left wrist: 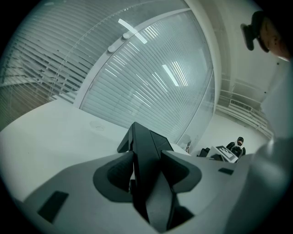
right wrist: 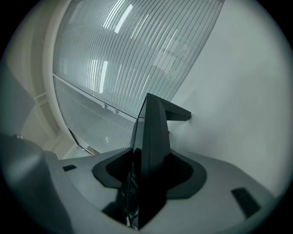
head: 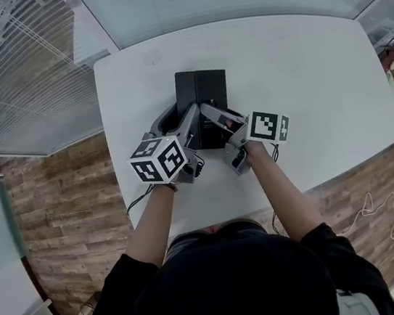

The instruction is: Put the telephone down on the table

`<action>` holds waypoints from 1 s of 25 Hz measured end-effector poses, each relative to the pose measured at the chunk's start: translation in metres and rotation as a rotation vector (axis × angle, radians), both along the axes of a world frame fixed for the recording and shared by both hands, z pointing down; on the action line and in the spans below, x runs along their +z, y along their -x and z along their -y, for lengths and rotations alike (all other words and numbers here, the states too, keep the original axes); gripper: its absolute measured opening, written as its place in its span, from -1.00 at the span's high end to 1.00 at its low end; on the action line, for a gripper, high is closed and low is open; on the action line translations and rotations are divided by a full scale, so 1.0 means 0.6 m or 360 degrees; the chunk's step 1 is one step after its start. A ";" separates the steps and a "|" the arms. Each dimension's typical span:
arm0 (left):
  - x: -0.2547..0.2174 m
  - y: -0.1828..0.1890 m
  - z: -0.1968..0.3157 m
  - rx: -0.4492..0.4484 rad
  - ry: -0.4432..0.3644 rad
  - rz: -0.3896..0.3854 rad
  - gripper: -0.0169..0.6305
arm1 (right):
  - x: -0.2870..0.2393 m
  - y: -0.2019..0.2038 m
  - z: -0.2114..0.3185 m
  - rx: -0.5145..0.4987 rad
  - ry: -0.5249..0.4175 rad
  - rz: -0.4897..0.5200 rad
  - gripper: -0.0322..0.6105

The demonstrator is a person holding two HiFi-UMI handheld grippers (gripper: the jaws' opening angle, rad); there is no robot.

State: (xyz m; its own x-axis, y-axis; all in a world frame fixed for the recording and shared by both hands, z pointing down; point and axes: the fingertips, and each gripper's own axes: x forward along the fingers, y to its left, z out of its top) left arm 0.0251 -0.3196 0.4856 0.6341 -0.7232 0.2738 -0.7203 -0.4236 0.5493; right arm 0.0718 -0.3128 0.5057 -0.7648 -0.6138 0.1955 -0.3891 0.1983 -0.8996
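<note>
As left gripper [head: 186,122] and right gripper [head: 212,114] clamp the telephone [head: 201,86], both forearms [head: 150,222] converge.

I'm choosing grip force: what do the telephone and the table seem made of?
The telephone looks like hard plastic, matte black: sharp moulded edges, dull sheen. The table has a smooth white top, likely laminate or painted board: even colour, no grain.

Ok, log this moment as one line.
phase: telephone held | left gripper: shut on telephone | right gripper: shut on telephone | telephone: over table, contact unclear
</note>
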 end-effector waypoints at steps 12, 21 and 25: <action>0.003 -0.011 -0.013 0.0068 -0.0044 0.0108 0.36 | 0.002 -0.012 -0.013 0.0023 0.0008 -0.0073 0.23; -0.003 -0.012 -0.018 0.0058 -0.0114 0.0123 0.52 | 0.006 -0.041 -0.017 0.0065 -0.0041 -0.0292 0.10; 0.001 -0.020 -0.022 0.0083 -0.0116 0.0149 0.52 | 0.013 -0.044 -0.019 0.0026 -0.0078 -0.0494 -0.36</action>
State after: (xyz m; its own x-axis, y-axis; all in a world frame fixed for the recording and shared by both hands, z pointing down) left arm 0.0371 -0.3061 0.4864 0.6457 -0.7099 0.2813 -0.7427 -0.4985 0.4470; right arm 0.0980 -0.3012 0.5138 -0.6631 -0.6400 0.3882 -0.6473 0.2299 -0.7268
